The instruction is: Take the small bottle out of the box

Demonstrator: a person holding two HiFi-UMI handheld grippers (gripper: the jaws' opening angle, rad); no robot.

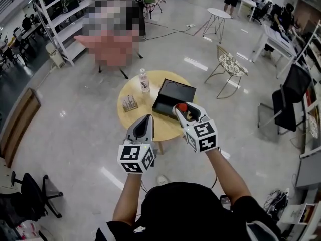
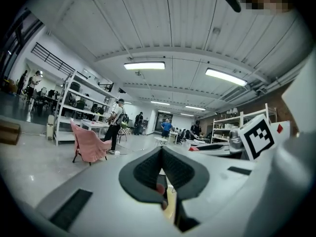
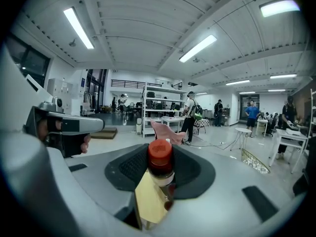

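The small bottle (image 1: 181, 108), red-capped with a yellow label, stands upright between the pads of my right gripper (image 1: 184, 111), which is shut on it. It is lifted clear above the near edge of the black box (image 1: 173, 97). In the right gripper view the bottle (image 3: 160, 172) fills the middle of the gripper (image 3: 160, 168). The box lies open on the round yellow table (image 1: 166, 128). My left gripper (image 1: 144, 121) hovers over the table's front edge, shut with nothing in it; its pads (image 2: 148, 172) meet at the tip.
A clear water bottle (image 1: 144, 81) and a small rack (image 1: 130, 103) stand on the table left of the box. A wire chair (image 1: 230, 64) and a white side table (image 1: 218, 15) are behind on the right. People stand far back.
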